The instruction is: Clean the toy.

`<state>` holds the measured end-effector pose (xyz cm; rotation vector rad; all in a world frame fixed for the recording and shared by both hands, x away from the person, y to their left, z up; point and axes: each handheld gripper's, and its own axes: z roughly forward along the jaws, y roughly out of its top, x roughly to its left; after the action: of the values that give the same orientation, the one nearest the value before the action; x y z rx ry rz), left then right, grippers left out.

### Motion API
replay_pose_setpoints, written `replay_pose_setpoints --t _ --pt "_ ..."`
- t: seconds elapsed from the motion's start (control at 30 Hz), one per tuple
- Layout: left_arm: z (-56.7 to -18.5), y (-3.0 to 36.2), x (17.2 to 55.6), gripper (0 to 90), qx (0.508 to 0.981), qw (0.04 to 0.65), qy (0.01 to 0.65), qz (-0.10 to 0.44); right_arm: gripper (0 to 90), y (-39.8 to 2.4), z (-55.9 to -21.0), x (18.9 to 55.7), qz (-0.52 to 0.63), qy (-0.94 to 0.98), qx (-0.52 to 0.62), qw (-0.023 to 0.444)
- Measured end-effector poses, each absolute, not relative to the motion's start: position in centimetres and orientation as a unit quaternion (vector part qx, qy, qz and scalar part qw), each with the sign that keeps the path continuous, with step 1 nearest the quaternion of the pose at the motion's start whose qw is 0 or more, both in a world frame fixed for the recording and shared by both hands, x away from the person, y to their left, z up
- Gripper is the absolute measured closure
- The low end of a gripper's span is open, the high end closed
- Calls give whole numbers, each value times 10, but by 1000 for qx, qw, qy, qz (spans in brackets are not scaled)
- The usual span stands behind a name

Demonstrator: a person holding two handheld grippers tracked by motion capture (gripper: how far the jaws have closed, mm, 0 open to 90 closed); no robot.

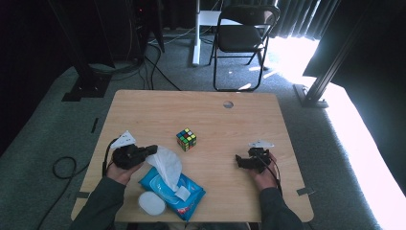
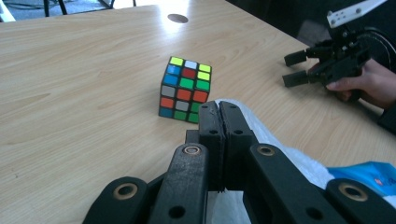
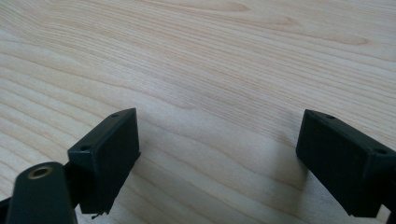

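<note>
Jaws of left gripper (image 1: 152, 149) pinch wipe (image 1: 165, 165), drawn up from the pack (image 1: 191, 196).

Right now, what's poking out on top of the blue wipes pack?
A white wipe rises from the blue plastic wipes pack, pinched in the left tongs. The pack's opening and the wipes inside are hidden.

The wet-wipe pack (image 2: 369, 173) is cut off by the left gripper view's right edge, its print (image 1: 179, 203) too small to read; the wipe (image 2: 266, 135) is partly hidden behind the left gripper (image 2: 219, 112).
</note>
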<state>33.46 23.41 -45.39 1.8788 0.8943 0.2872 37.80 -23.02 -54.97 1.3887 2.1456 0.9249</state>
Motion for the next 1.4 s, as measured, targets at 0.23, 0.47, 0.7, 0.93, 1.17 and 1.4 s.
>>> replay_pose_setpoints --t 0.23,0.47,0.7,0.93,1.17,1.4 --pt "-453 243 338 891 764 493 394 133 130 -230 -550 378 333 772 500 210" --pt "-448 258 337 891 741 505 419 141 130 -230 -550 378 333 772 500 210" --pt "-451 246 335 883 753 498 408 136 130 -230 -550 378 333 772 500 210" --pt "-460 230 324 868 778 487 382 107 129 -230 -550 378 333 772 500 210" --pt "-471 208 311 818 809 469 346 77 129 -230 -550 378 333 772 500 210" --pt "-477 201 304 541 823 467 321 46 129 -230 -550 378 333 772 500 210"
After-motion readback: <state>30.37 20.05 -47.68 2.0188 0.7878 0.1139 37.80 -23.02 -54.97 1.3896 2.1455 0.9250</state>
